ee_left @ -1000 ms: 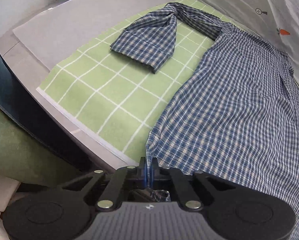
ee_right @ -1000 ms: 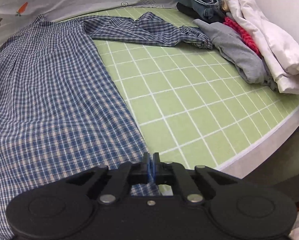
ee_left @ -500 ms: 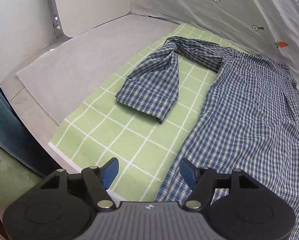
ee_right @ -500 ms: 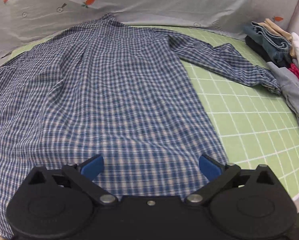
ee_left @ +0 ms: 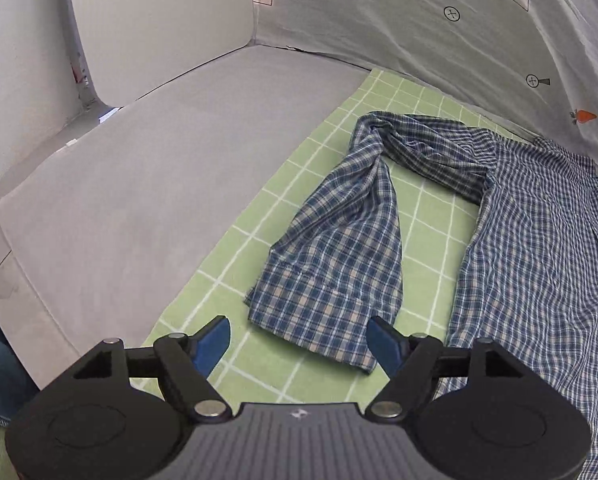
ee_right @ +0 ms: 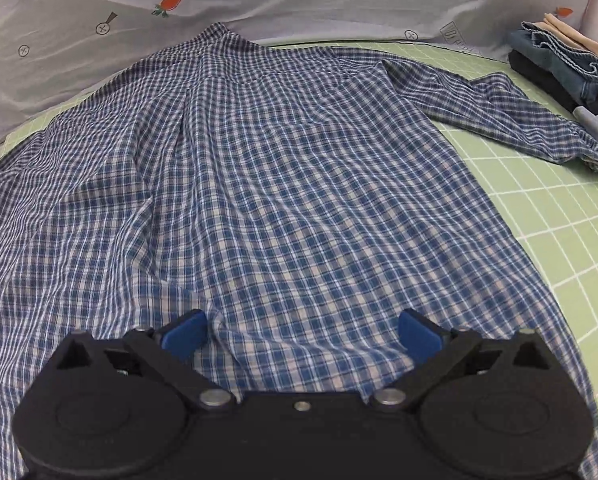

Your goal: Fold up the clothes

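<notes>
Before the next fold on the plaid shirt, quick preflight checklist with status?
1. Left gripper open, holding nothing: ok.
2. Right gripper open, over the plaid shirt near the hem: ok.
3. Shirt body spread flat on the green grid mat: ok, a few ripples.
4. Left sleeve laid out straight: not ok, twisted and doubled back.
5. Right sleeve clear of the clothes pile: not ok, the cuff reaches it.
6. Front buttoned: cannot tell.

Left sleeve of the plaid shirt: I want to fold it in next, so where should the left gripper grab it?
Probably the cuff end of the left sleeve. It lies flat nearest the open left gripper, so come low from the near side.
</notes>
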Motion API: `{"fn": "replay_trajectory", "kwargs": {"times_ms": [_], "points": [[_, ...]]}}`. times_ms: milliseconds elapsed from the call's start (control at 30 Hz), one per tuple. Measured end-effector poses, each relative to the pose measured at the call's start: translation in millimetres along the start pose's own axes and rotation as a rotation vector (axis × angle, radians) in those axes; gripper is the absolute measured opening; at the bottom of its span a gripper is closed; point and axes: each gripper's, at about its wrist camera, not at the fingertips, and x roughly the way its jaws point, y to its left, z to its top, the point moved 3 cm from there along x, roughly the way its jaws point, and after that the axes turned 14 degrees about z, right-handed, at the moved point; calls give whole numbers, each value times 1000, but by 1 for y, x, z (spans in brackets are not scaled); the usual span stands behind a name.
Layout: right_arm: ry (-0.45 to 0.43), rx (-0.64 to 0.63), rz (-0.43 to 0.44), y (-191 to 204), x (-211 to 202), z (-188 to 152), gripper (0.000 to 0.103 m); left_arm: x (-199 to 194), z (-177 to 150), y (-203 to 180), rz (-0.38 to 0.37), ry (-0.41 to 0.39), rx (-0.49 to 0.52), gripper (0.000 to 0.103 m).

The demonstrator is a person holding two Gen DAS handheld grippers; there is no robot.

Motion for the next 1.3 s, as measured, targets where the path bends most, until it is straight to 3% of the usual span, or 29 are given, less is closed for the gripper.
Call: {"fn": "replay_trajectory", "kwargs": {"times_ms": [200,300,367,400,533,733,800,900,1000,1167,1300], "points": [[-87,24,-69,13,24,10,103,36,24,3,-12,13,54,76],[-100,32,-80,16,28,12,103,45,33,-1,-24,11,77,70],[-116,31,-84,17,28,11,103,50,36,-4,-48,6,84,44],[-128,28,-85,17,28,10,103,53,38,-6,-43,4,82,25],[-192,22,-101,18,32,9,103,56,49,-2,12,-38,60,12],[-236,14,-109,20,35,9,103,33,92,37,236,-261,3,9],[-237,14,-108,20,35,9,103,20,104,46,272,-362,-4,9],[-237,14,-109,21,35,9,103,-1,108,45,265,-475,16,9],[-238,15,-109,21,35,8,103,-2,85,22,225,-489,173,10],[-238,14,-109,21,36,8,103,23,25,-25,98,-367,397,13],[-239,17,-111,22,37,8,103,27,-2,-51,21,-319,488,13]]}}
